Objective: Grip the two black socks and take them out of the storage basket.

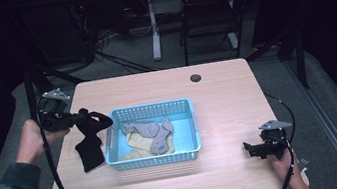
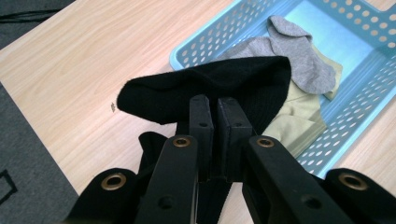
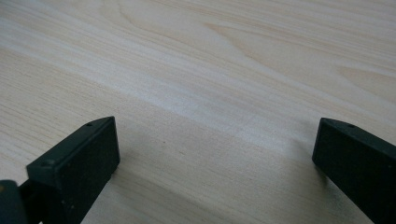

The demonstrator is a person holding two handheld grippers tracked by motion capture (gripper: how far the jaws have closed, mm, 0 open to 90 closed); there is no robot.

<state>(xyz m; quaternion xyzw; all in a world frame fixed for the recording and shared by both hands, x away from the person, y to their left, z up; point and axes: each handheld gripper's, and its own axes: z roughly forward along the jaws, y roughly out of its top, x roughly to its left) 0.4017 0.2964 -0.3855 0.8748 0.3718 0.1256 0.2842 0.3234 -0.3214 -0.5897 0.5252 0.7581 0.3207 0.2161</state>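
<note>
Our left tool [image 2: 212, 114] clamped on a black sock [image 2: 210, 88] (it dangles beneath the jaws), blue basket [image 1: 186, 106] of socks just beyond it, our right tool [image 3: 215, 154] gaping wide, resting low over bare tabletop [image 3: 210, 70]

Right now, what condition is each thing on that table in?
Left gripper: shut on the black sock.
Black sock: pinched, hanging beside the basket.
Right gripper: open, holding nothing.
Blue basket: upright, holding socks.
Grey sock: lying crumpled in the basket.
Yellow sock: partly under the grey sock.
</note>
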